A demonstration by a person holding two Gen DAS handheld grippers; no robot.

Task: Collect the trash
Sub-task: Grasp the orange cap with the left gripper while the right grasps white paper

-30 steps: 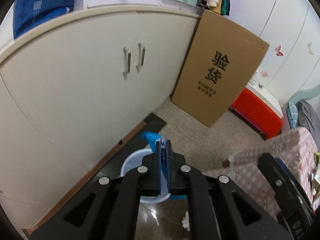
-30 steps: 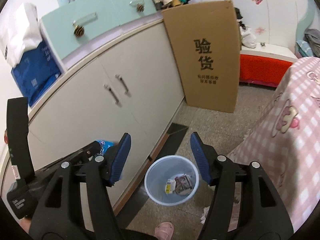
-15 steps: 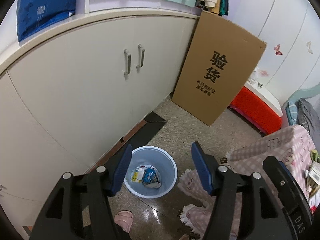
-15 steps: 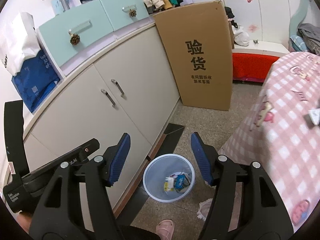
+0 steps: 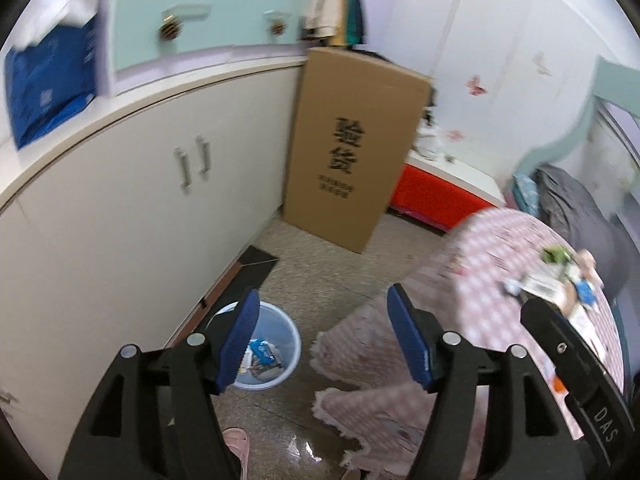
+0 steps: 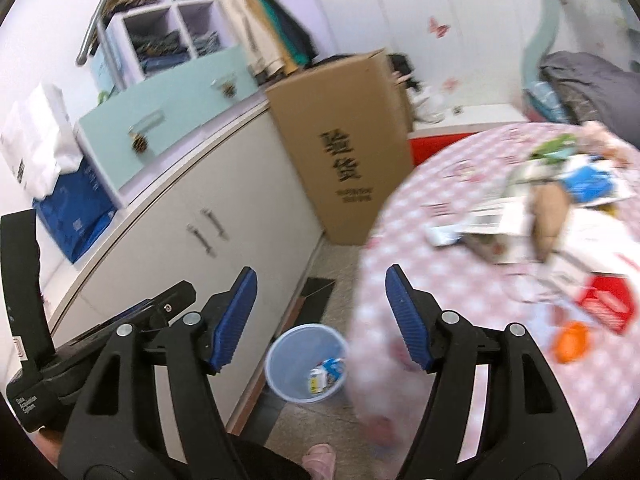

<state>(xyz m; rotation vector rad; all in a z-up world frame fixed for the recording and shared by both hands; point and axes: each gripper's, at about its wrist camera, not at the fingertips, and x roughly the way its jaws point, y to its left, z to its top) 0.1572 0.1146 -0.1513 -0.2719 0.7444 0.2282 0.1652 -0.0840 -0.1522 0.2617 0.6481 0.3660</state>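
The trash (image 6: 560, 200) still to collect lies heaped on the pink checked table (image 6: 460, 280), at about two o'clock in the right wrist view: flattened paper and card packaging, a blue-and-white wrapper, something green at the far edge, a red packet (image 6: 608, 300) and a small orange piece (image 6: 570, 342) nearer the rim. Blur hides finer detail. It all looks light, thin and crushable, the glossy wrappers probably slippery, so pinching a raised edge or a crumpled fold should serve better than pressing on a flat sheet.

The right claw (image 6: 320, 312) is spread wide and holds nothing. The left claw (image 5: 322, 332) is likewise wide open and empty.

On the floor at about six o'clock in the right view stands the pale blue bin (image 6: 306, 360), with a few wrappers already inside, close beside the cream cabinet (image 6: 180, 248). A tall cardboard box (image 6: 344, 144) leans at the cabinet's far end.
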